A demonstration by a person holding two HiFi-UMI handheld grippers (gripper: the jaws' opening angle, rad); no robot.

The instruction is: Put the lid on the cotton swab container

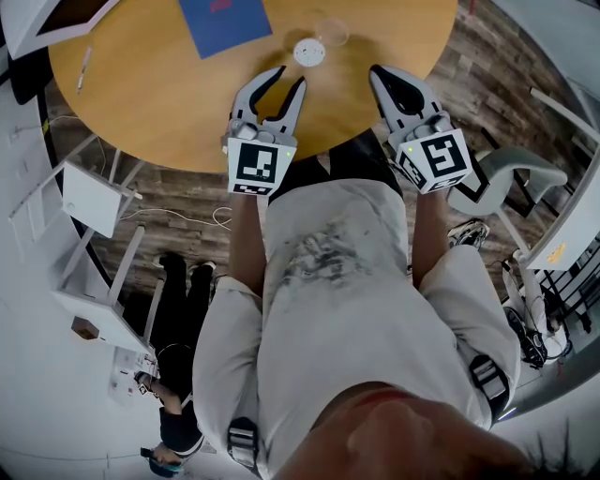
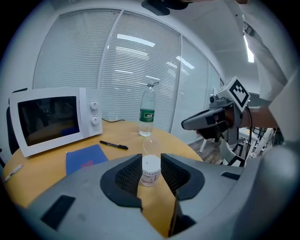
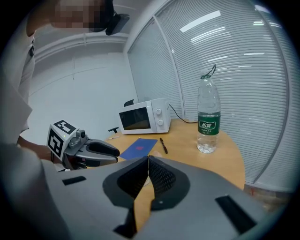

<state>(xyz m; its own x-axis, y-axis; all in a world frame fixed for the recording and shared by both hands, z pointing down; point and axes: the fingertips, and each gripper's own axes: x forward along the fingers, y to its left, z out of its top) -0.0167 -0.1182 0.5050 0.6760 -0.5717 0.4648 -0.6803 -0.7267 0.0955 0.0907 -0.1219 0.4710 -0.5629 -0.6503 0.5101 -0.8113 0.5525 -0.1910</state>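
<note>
Standing on the round wooden surface (image 1: 141,94), the container (image 1: 309,52) has its clear lid (image 1: 332,32) just beside it, off. A microwave (image 2: 51,119) and bottle (image 2: 147,112) sit before window blinds (image 2: 117,70). The left claw (image 1: 291,77) is released short of the container; the right claw (image 1: 378,73) is clenched on nothing.

on the table (image 1: 169,103), the container (image 1: 308,52) stands right of the notebook (image 1: 223,23); the lid (image 1: 331,33) lies seemingly just behind it.

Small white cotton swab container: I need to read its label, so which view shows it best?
The left gripper view: the small white cotton swab container stands close, side-on, framed between the open fingers. The head view shows only its round top from above. The right gripper view hardly shows it behind shut fingers.
</note>
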